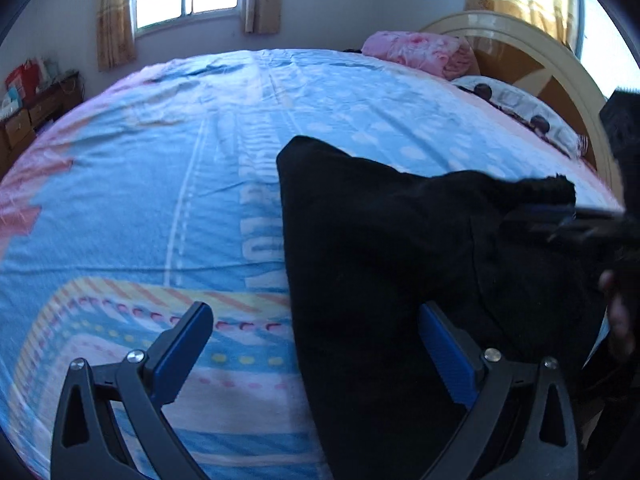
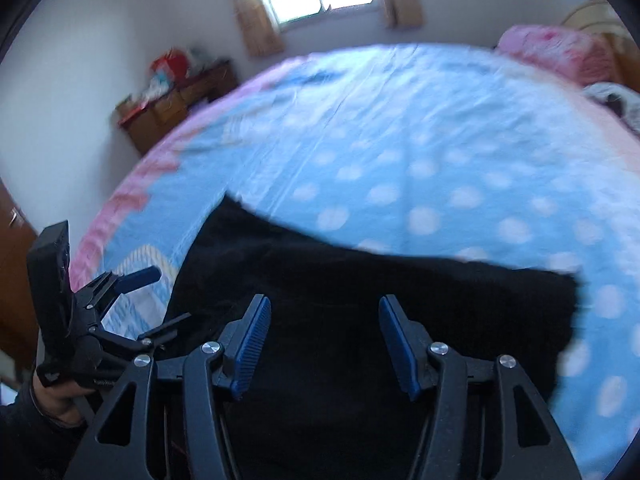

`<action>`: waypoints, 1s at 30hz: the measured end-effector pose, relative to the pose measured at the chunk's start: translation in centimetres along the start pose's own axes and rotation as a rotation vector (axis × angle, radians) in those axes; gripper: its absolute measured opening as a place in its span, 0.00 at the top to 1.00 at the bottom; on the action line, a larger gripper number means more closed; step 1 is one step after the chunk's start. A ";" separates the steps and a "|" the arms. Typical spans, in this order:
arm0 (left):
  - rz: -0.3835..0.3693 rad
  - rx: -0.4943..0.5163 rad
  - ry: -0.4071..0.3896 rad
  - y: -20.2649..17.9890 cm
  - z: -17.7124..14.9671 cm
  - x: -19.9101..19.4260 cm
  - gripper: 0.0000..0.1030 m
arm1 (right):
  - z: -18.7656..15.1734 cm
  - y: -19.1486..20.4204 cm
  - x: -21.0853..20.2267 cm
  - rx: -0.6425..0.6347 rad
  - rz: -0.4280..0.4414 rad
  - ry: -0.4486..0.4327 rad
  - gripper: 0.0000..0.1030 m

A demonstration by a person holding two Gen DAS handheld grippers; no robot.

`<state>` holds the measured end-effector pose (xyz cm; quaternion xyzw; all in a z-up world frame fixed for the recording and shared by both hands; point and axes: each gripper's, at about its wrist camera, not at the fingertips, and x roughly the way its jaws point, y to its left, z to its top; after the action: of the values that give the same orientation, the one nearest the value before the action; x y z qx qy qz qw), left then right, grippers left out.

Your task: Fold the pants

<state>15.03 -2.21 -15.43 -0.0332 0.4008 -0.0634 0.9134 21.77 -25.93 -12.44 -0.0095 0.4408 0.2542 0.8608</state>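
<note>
Pants (image 1: 380,280) lie in a dark, partly folded heap on the bed (image 1: 160,160) — both claws empty, jaws apart: left claw (image 1: 316,344) straddles the edge, right claw (image 2: 324,340) hovers above, likely lining up a grip.

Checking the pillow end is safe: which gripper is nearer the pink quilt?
Right. The right gripper hangs over the pants nearer the pink quilt; the left gripper sits farther away.
</note>
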 end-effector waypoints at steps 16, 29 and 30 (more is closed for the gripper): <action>0.021 0.017 0.003 2.1 -4.6 -3.1 0.00 | 6.8 6.7 0.5 -0.167 0.100 0.098 0.43; 0.040 0.091 -0.006 1.2 -5.3 -2.1 0.00 | 11.7 10.5 12.8 -0.200 0.221 0.454 0.74; 0.040 0.093 -0.012 1.2 -5.3 -2.1 0.00 | 11.6 10.6 12.7 -0.215 0.226 0.454 0.77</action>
<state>9.82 -0.82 -17.66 0.0171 0.3924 -0.0634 0.9175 31.88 -8.46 -12.88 -0.1084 0.5912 0.3852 0.7002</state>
